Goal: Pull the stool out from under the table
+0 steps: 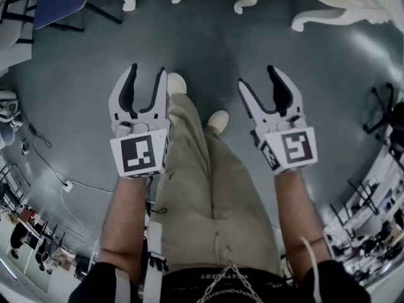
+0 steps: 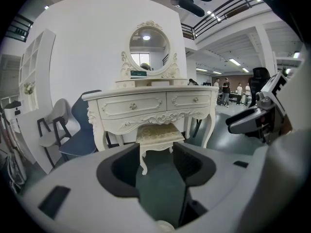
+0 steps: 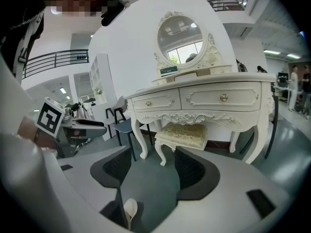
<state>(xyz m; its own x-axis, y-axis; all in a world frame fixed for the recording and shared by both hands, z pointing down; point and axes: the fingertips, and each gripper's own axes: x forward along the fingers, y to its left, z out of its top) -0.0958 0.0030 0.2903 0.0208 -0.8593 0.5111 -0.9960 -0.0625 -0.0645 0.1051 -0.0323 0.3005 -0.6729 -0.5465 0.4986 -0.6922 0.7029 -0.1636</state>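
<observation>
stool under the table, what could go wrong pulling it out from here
1. The stool sits tucked between the legs of the table; a crooked pull could knock it against them.
2. The left gripper and right gripper are open and apart from it; their fingers might slip on its curved legs or cushion.
3. A cable lies on the floor at left; stepping back could snag it.

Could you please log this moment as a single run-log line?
stage: pre-grasp | left claw: open, empty | right claw: open, empty | stool: under table, untouched
</observation>
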